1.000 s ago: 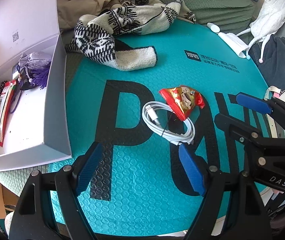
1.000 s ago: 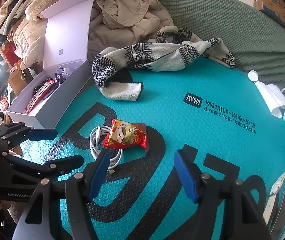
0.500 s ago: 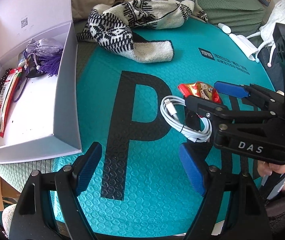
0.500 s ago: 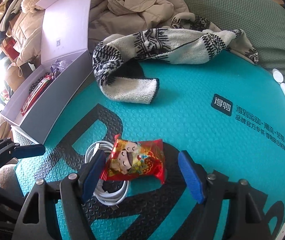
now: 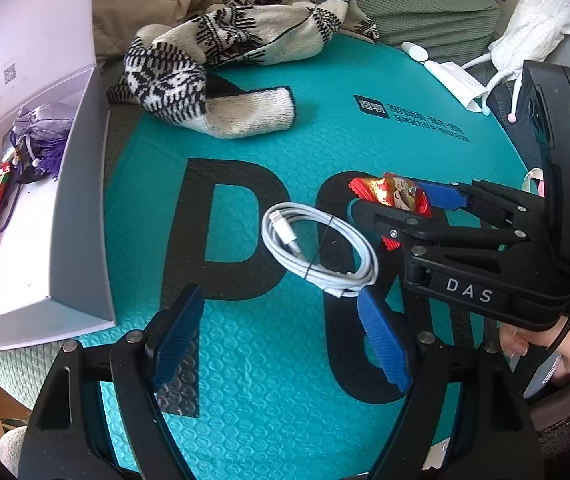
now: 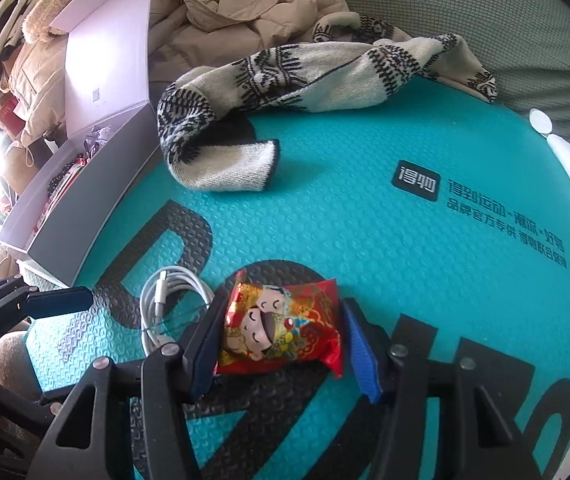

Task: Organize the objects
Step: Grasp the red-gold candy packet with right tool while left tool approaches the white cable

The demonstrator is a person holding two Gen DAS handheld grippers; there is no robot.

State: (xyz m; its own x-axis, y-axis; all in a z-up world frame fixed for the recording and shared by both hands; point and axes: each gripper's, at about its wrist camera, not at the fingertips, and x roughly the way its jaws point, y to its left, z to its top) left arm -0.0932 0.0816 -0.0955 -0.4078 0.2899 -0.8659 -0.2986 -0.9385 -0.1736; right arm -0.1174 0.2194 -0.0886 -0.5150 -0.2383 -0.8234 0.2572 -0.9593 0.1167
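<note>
A red snack packet (image 6: 281, 326) lies on the teal mat (image 6: 365, 220), between the blue pads of my right gripper (image 6: 281, 344). The jaws stand close on both sides of it, pressing its edges. The packet also shows in the left wrist view (image 5: 395, 196), with the right gripper (image 5: 405, 208) around it. A coiled white cable (image 5: 319, 250) lies just left of the packet; it also shows in the right wrist view (image 6: 167, 300). My left gripper (image 5: 281, 340) is open and empty, hovering just in front of the cable.
An open white box (image 5: 81, 216) holding a purple pouch (image 5: 41, 136) and a red packet stands at the left. A black-and-white knitted scarf (image 5: 221, 80) lies at the back of the mat. Beige coats, a white garment (image 5: 541, 28) and a tube lie around.
My right gripper moved forward over the red packet and narrowed its jaws around it. My left gripper shifted right, closer to the cable, still open.
</note>
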